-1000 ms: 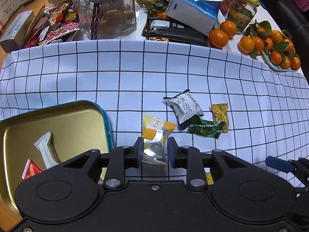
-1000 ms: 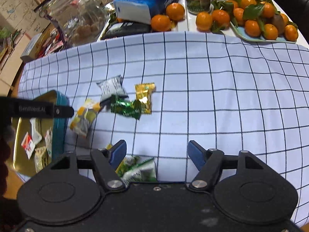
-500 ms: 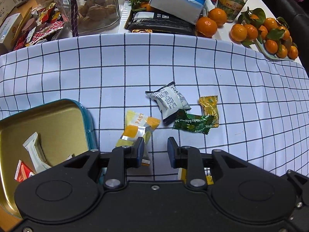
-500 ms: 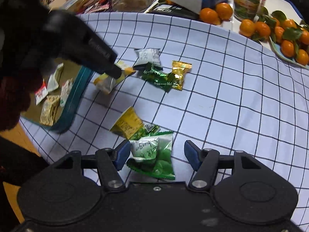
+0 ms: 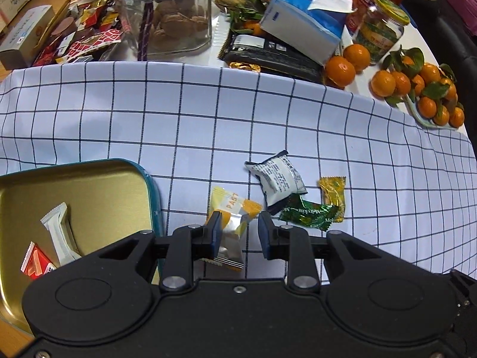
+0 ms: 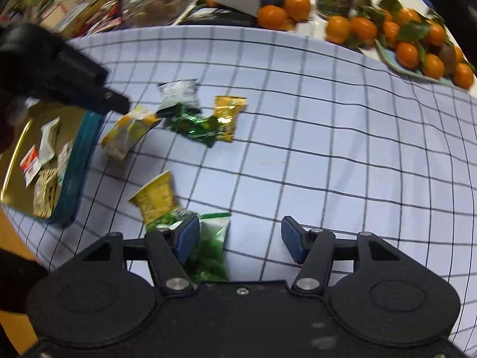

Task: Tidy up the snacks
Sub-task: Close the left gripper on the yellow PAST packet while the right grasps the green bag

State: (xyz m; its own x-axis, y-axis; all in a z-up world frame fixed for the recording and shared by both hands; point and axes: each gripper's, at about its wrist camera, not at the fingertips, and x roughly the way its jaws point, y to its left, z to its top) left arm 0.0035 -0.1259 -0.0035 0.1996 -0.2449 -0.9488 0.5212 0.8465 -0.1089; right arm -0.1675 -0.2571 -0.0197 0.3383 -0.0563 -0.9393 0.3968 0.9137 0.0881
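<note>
A gold tin with teal rim sits at the left and holds a white bar and a red packet. My left gripper is open, with the yellow-and-silver pastry packet lying between its fingers on the checked cloth. A white packet, a green candy and a gold candy lie just right of it. My right gripper is open above a green bag; a yellow packet lies beside it. The tin also shows there.
The back of the table is crowded: a glass jar, a tissue box, a dark packet, a jar with a yellow lid, loose oranges and a plate of oranges. Snack wrappers pile at back left.
My left gripper has come forward around the pastry packet and its fingers have spread slightly. My right gripper has swung right; the green bag now sits by its left finger.
</note>
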